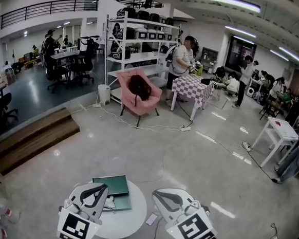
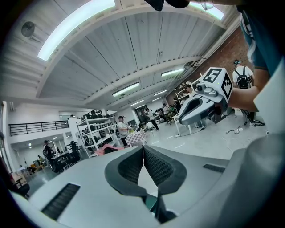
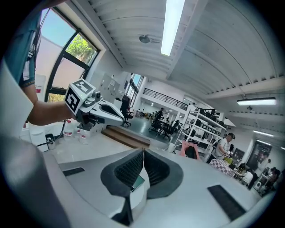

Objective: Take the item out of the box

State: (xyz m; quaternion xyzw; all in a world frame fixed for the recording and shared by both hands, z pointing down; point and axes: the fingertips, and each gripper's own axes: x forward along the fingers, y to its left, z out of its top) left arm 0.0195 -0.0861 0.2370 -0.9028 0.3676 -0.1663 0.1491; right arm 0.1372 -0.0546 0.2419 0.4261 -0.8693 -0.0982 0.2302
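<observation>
Box (image 1: pixel 116 188) whole in head view alone — left gripper (image 2: pixel 143 148), right gripper (image 3: pixel 143 152) closed, empty

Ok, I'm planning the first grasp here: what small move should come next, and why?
Probably open the left tongs and lower them to the green box on the round white table. They sit nearest the box, while the right tongs are beside the table. Both are shut and empty.

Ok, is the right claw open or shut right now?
Shut: in the right gripper view the right claw has its pads meeting at the tips, with nothing between them.
</observation>
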